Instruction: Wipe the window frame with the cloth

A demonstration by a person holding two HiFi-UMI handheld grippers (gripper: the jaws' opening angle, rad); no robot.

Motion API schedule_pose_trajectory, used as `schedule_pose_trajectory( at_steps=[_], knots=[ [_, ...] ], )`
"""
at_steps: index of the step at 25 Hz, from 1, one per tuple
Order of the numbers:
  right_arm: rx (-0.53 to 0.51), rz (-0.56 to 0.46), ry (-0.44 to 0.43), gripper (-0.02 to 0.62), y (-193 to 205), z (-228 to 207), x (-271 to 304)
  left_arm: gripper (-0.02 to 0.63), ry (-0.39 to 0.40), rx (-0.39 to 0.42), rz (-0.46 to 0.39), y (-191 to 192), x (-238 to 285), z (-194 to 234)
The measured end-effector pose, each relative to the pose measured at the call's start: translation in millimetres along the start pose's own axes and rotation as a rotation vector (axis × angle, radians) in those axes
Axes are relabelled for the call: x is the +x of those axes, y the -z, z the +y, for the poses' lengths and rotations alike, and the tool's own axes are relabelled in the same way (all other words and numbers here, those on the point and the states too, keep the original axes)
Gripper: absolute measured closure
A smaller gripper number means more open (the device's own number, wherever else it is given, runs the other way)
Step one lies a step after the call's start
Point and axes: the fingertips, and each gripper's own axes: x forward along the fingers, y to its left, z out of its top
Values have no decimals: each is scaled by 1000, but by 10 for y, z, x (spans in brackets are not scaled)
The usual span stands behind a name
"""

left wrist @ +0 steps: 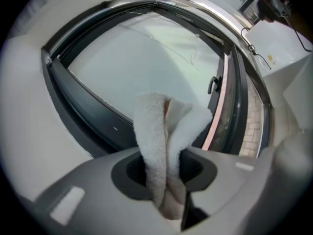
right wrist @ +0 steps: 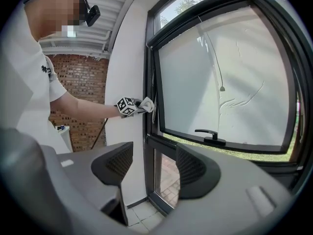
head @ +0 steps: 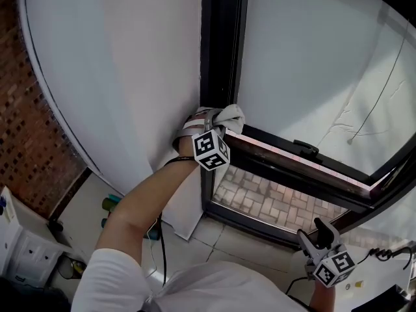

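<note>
My left gripper (head: 218,123) is shut on a white terry cloth (head: 231,117), pressed against the dark window frame (head: 221,44) where the upright meets the open sash's lower rail (head: 292,158). In the left gripper view the folded cloth (left wrist: 164,141) sticks out from between the jaws toward the frame (left wrist: 88,116). The right gripper view shows that left gripper (right wrist: 142,105) with the cloth (right wrist: 148,104) at the frame's upright (right wrist: 149,82). My right gripper (head: 318,236) hangs low at the right, open and empty (right wrist: 154,165), away from the window.
A black handle (head: 305,149) sits on the sash's lower rail. A white wall (head: 117,77) stands left of the frame, brick wall (head: 26,135) farther left. A cable (head: 161,239) and small objects lie on the tiled floor below. Brick paving (head: 273,200) shows outside.
</note>
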Motion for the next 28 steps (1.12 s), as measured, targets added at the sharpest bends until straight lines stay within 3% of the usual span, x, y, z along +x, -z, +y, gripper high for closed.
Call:
schedule_pose_trajectory(
  at_steps=[9,15,28],
  knots=[
    [-5,-37,48,318,56,-157,-108,471,-96,121,-41,-544,-205,1073],
    [7,-61,57,318,87,-210,-112,469,-125,122,-66,-923,-322,1777],
    [25,-58,107,318,200,-338,-256,469,-335,85,-117,-1918,-720,3546]
  ],
)
